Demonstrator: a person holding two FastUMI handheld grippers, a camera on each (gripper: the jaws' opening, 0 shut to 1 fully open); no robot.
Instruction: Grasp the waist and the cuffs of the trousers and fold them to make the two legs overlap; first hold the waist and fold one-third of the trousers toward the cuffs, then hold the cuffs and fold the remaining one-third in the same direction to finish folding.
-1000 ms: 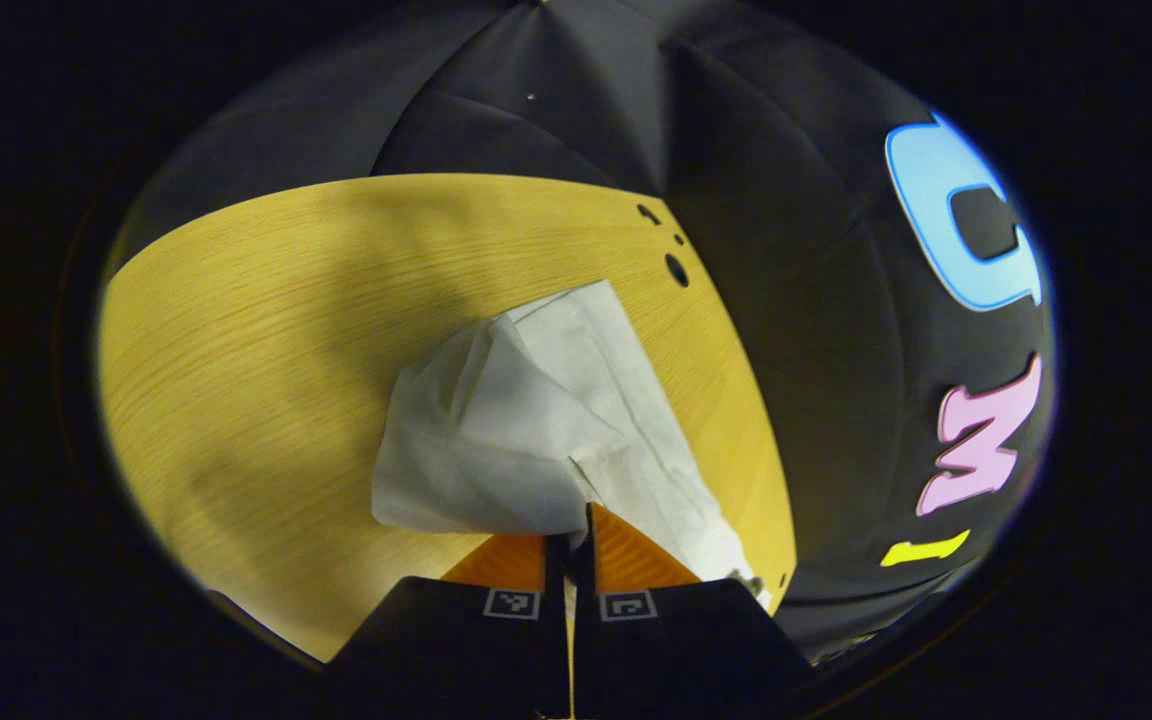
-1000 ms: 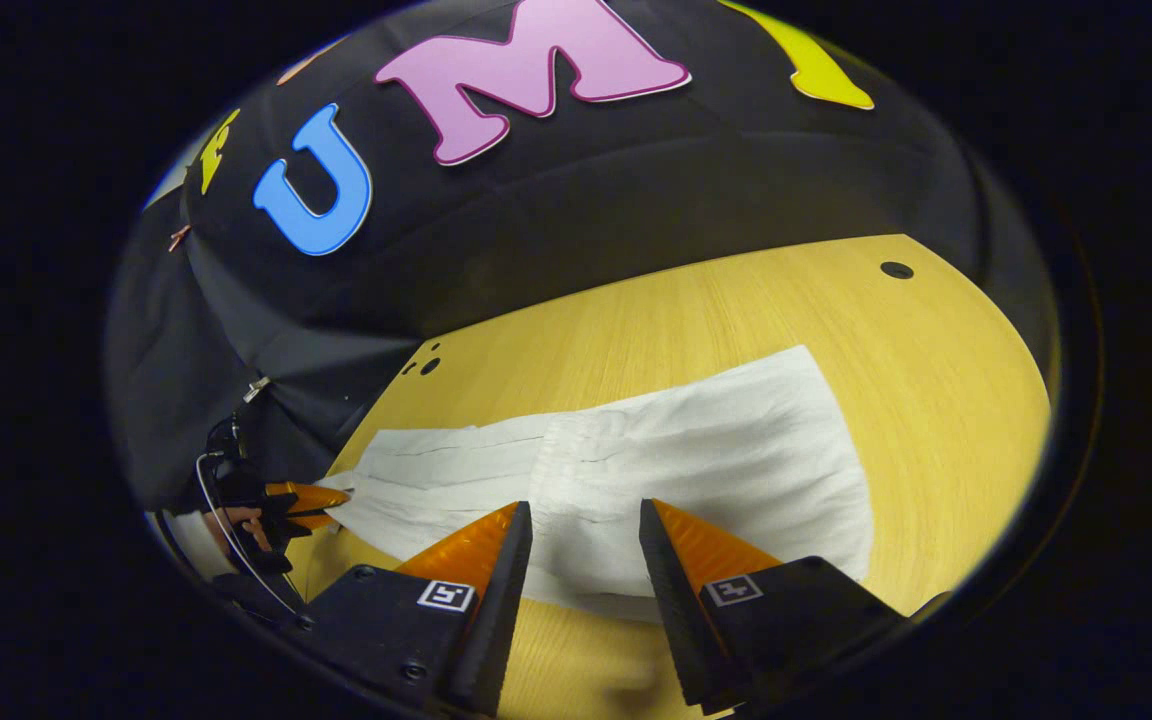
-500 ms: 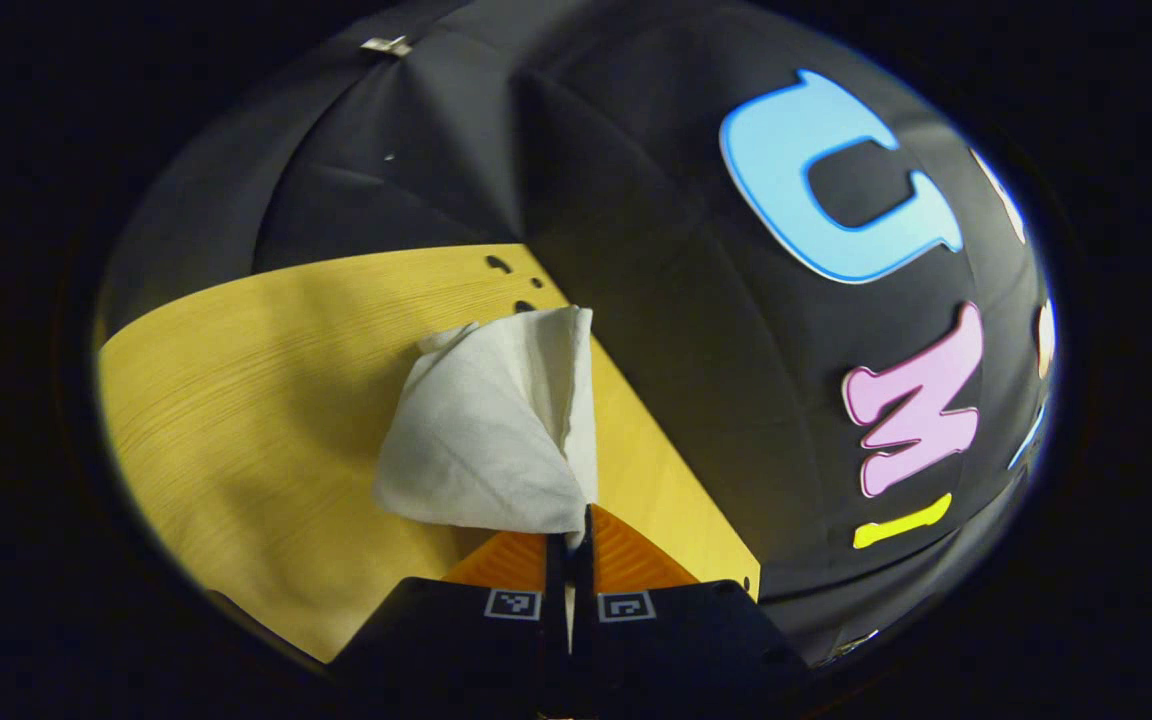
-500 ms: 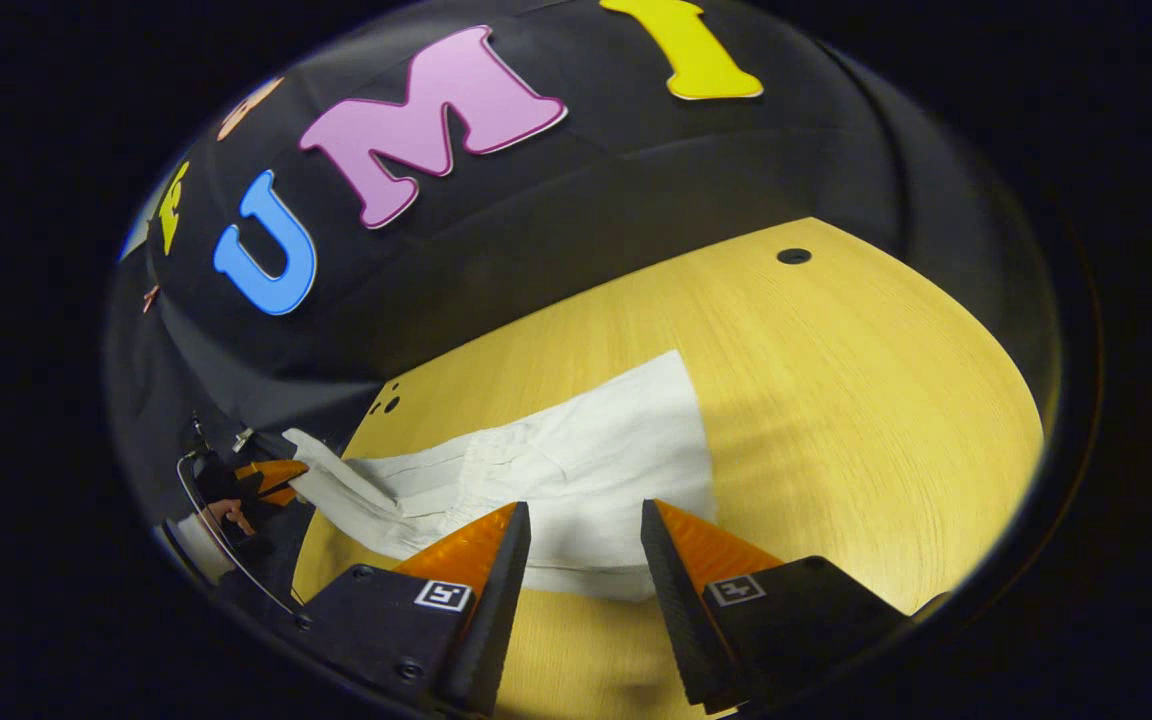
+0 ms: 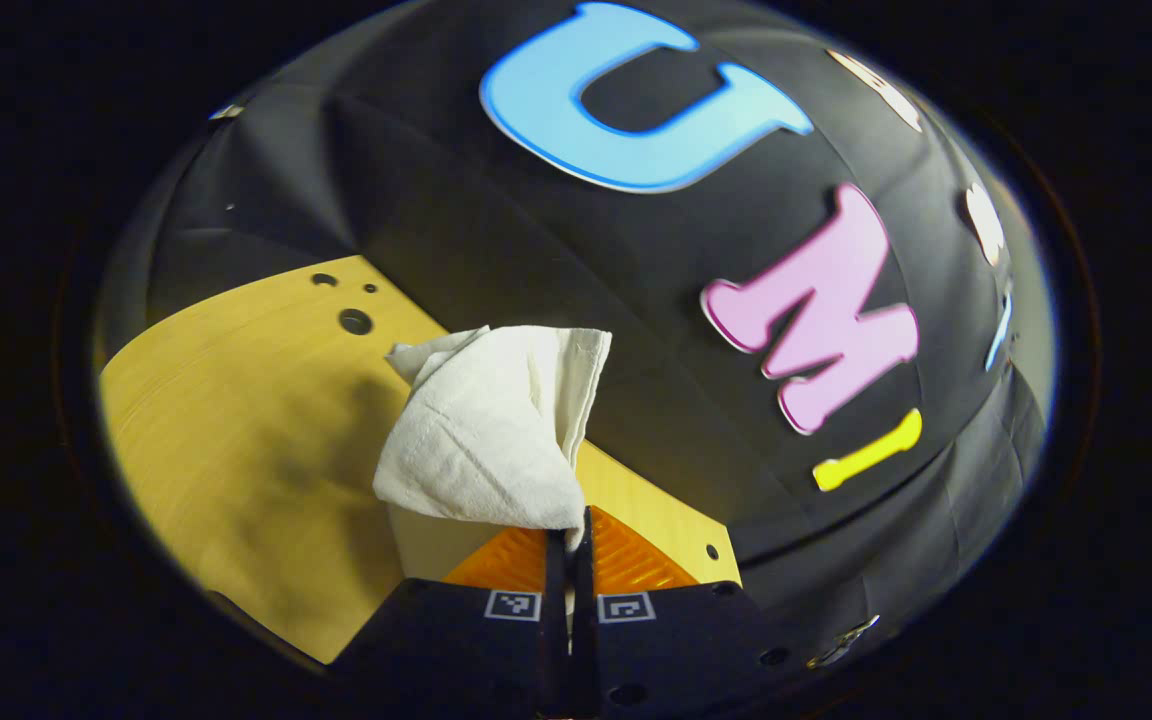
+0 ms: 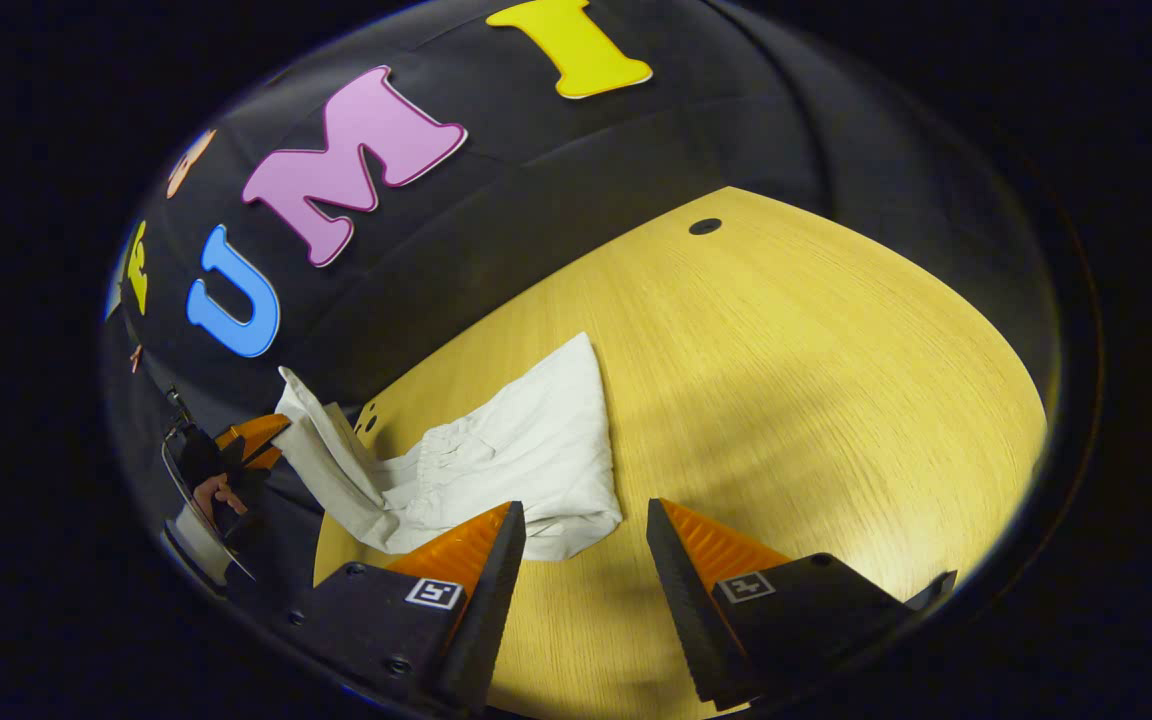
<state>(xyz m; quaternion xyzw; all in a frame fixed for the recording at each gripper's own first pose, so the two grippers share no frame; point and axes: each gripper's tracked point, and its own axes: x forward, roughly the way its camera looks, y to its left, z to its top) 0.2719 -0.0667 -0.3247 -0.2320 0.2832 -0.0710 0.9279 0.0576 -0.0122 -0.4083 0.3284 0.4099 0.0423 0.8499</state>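
The wooden worktop (image 6: 816,380) is the biggest thing here, pale yellow with a fine grain, a single round hole (image 6: 704,226) near its far edge and a cluster of small holes (image 5: 354,320) at another corner. On it lie the white trousers (image 6: 526,460), bunched toward the worktop's left corner in the right gripper view, with the gathered waistband showing as a puckered line across the cloth and most of the fabric resting flat on the wood. One end of the trousers rises off the surface in a strip toward the left tongs (image 6: 266,440), seen far off at the worktop's edge with part of a hand (image 6: 219,495) behind them. In the left gripper view the left tongs (image 5: 568,540) are pressed together on a fold of that white cloth, which stands up from their tips in a crumpled peak above the worktop. The right tongs (image 6: 584,530) are spread wide with nothing between them, hovering just beside the near edge of the trousers, the left finger overlapping the fabric's edge in the picture.
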